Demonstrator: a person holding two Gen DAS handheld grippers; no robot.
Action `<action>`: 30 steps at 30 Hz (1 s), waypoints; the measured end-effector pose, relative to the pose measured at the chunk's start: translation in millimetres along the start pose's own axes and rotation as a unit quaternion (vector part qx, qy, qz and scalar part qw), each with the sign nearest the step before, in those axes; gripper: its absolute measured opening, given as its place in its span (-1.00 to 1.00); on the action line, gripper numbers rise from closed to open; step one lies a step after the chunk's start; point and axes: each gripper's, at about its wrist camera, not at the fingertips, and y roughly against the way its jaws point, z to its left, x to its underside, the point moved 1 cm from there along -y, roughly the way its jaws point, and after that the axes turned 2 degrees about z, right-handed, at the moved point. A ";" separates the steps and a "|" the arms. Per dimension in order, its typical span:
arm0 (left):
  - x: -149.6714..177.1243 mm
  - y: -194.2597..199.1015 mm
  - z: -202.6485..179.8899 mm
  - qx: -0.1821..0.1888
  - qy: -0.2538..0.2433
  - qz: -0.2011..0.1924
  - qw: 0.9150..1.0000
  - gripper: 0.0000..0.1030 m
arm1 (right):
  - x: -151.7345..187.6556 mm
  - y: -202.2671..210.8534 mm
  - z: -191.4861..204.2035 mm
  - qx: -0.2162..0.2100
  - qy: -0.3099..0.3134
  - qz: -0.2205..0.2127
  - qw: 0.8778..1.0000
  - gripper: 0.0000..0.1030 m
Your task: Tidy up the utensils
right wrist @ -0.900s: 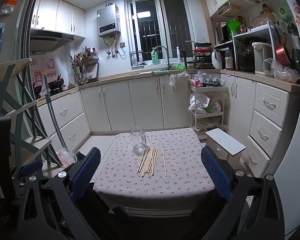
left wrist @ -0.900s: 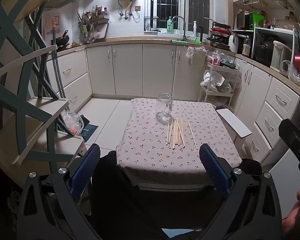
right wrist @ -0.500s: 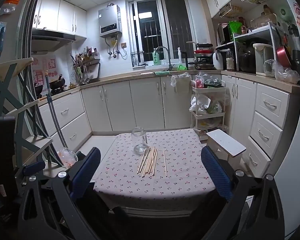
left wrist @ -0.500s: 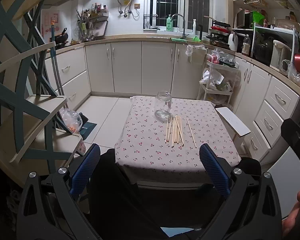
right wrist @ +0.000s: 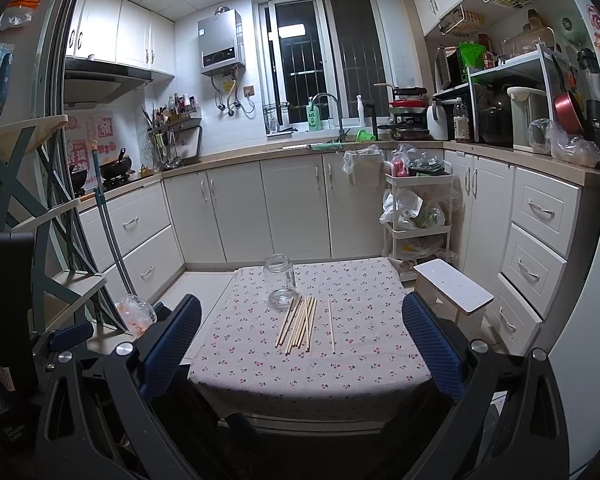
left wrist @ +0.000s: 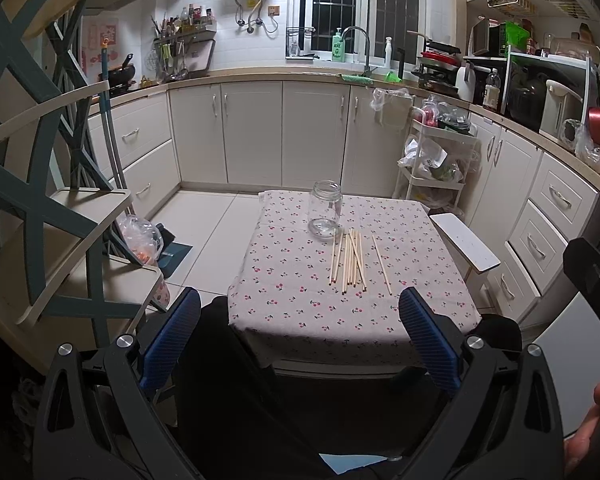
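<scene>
A cherry-print tablecloth [left wrist: 300, 280] covers the table, bearing a glass jar [left wrist: 325, 213] and loose chopsticks [left wrist: 350, 261].

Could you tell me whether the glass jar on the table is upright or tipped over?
Upright. The glass jar stands on its base on the tablecloth, open mouth up, with no lid, and looks empty; the chopsticks lie beside it.

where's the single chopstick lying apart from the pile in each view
Left wrist view: the lone chopstick lies right of centre on the tablecloth, right of the chopstick pile.
Right wrist view: the lone chopstick lies near centre, low in the picture, again right of the pile.
Shared landmark: the glass jar stands upright just behind the pile's far left end in both views.
</scene>
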 end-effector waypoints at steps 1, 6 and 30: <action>0.5 -0.2 0.1 0.000 0.000 0.000 1.000 0.85 | -0.1 -0.5 -0.8 -0.001 -0.001 -0.001 1.000 0.88; 1.2 -2.3 -2.1 0.002 -0.002 0.001 1.000 0.85 | 1.8 -1.2 -1.2 -0.004 -0.004 -0.008 1.000 0.88; -5.7 -20.8 -1.7 0.012 0.010 0.006 1.000 0.85 | -5.7 -16.2 -3.0 0.014 0.027 -0.005 1.000 0.88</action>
